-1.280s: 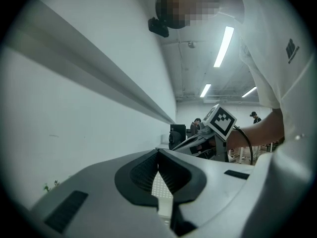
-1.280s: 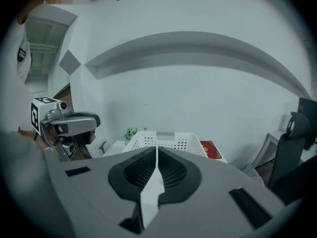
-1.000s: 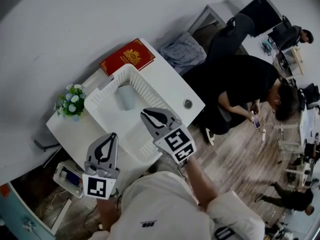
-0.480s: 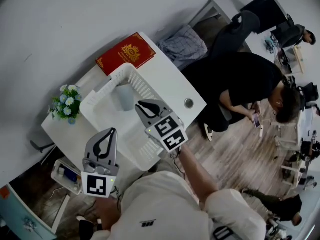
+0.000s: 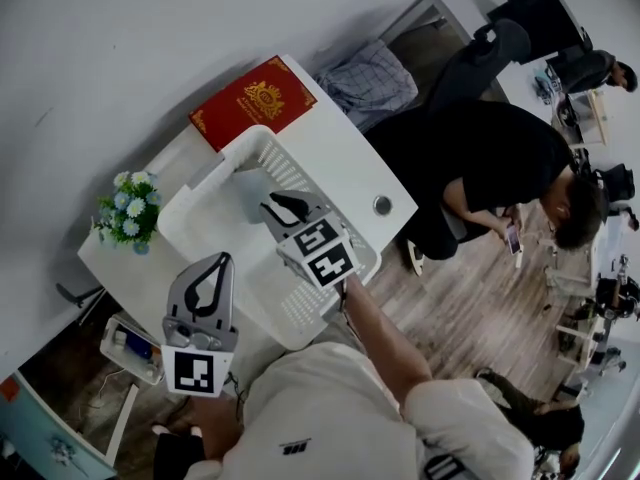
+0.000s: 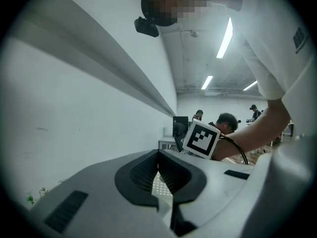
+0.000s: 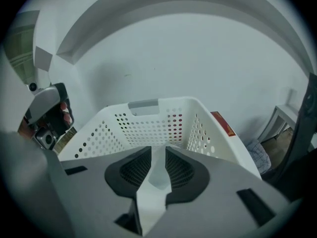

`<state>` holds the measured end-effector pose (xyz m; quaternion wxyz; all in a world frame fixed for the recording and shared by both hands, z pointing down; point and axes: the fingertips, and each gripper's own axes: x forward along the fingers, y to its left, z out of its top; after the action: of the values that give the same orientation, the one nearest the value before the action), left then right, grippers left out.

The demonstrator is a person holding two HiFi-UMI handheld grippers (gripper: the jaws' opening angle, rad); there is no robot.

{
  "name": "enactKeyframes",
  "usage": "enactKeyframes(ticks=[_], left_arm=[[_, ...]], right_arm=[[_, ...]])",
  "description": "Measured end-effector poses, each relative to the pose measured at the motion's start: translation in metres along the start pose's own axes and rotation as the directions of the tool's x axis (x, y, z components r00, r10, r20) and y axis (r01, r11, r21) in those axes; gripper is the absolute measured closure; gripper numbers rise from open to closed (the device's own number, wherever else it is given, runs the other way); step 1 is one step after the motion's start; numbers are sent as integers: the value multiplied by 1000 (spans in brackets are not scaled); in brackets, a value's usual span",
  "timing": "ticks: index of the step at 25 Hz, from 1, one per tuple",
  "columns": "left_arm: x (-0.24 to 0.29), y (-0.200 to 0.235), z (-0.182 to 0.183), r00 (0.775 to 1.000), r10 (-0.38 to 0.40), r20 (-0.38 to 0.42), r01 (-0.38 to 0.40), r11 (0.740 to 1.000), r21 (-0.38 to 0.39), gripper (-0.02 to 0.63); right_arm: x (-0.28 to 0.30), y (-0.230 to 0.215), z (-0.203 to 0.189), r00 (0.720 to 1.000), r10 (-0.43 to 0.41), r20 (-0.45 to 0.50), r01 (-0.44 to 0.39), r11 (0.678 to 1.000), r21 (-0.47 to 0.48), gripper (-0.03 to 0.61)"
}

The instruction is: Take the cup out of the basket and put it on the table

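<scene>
Dropping in now: my right gripper (image 5: 268, 205) has sunk from above the near rim of the white perforated plastic basket (image 7: 148, 125) to a spot inside it, nose tilted down at the pale blue-grey cup (image 5: 249, 185). The jaws were pressed together a second ago and have just been cracking open. For now it's only a narrow slit with nothing gripped, and the cup shows through that slit, ahead of the pads and untouched. It hasn't budged, still upright towards the basket's far side, so the lift isn't started. By my reckoning the gap is too slim for the cup, so the jaws need to spread wider before I close in. My left gripper (image 5: 221, 260) waits outside the near wall, tips together, empty. Bare white table (image 5: 345, 163) beside the basket looks free for the set-down.
</scene>
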<state>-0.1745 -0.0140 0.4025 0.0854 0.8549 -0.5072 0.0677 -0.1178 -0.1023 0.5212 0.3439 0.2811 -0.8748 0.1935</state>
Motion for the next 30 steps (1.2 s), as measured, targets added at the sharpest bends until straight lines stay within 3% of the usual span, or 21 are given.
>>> enactKeyframes(ticks=[15,30], left_arm=[[11,18,-1,1000,-17,11,17,999,34,604],[15,21,-8,1000,-18,2,18,1000,14,604]], right_arm=[[52,-15,-35,990,-59,-128,70,994,80,385],[86,-22,-71,977,-43,-210,84,978,191,247]])
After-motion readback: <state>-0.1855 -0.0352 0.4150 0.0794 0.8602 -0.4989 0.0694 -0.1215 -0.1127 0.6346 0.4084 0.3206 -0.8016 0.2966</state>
